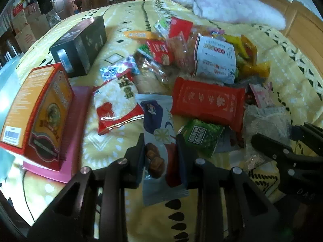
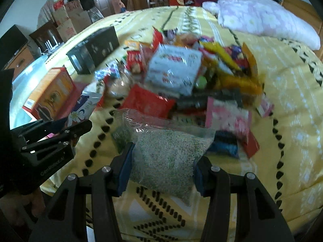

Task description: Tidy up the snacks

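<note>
1. Bed [image 1: 113,141]: yellow patterned cover carries everything. A pillow [image 1: 232,8] lies at the far end. Bare cover shows near you and to the right of the heap; that is your open room for setting things down. The near edge of the bed runs just under both grippers, so watch that a released packet does not slide off.
2. Snack heap [image 2: 175,70]: loose packets piled mid-bed, overlapping, unsorted. The right view is blurred, so many labels cannot be read.
3. Boxes at left: a black box [image 1: 80,44] farther off, an orange box [image 1: 38,113] resting on a pink box [image 1: 78,113]. This side reads as the tidy zone.
4. Grain bag [image 2: 167,161]: clear bag at the heap's near edge. Your right gripper [image 2: 161,171] has its jaws closed on the bag's sides.
5. Blue packet [image 1: 161,141]: your left gripper [image 1: 161,151] has its jaws clamped on it, near end pointing at you.
6. Step in hand, as judged: both picks made, sorting barely begun. Next move calls for carrying each item clear of the heap and placing by kind, likely leftward beside the boxes. The grippers sit near each other; separate them before swinging.
</note>
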